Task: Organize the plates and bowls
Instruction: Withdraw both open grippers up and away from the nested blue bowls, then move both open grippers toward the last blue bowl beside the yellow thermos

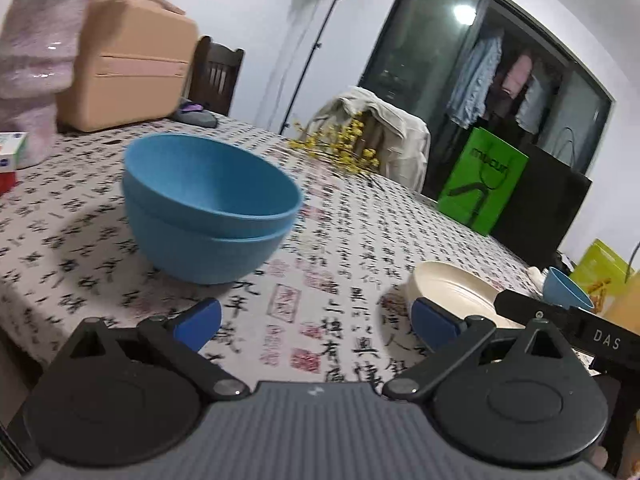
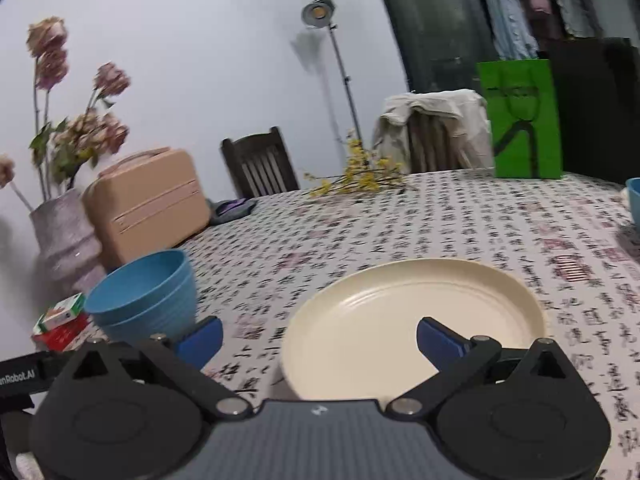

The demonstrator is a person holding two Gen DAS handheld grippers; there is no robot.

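Two blue bowls (image 1: 208, 208) sit nested in a stack on the patterned tablecloth, ahead and left of my open, empty left gripper (image 1: 316, 322). The stack also shows in the right wrist view (image 2: 144, 300) at the left. A cream plate (image 2: 412, 324) lies right in front of my open, empty right gripper (image 2: 320, 340), its near rim between the blue fingers. The plate shows in the left wrist view (image 1: 456, 292) at the right. Another blue bowl (image 1: 566, 288) stands beyond the plate, seen at the right edge of the right wrist view (image 2: 633, 200).
A peach case (image 1: 128, 64), a pink vase (image 1: 32, 64) and small boxes (image 2: 60, 320) stand at the table's left. Yellow flower sprigs (image 2: 356, 178) and a green bag (image 2: 520, 120) lie at the far side. Chairs (image 2: 260, 168) stand behind the table.
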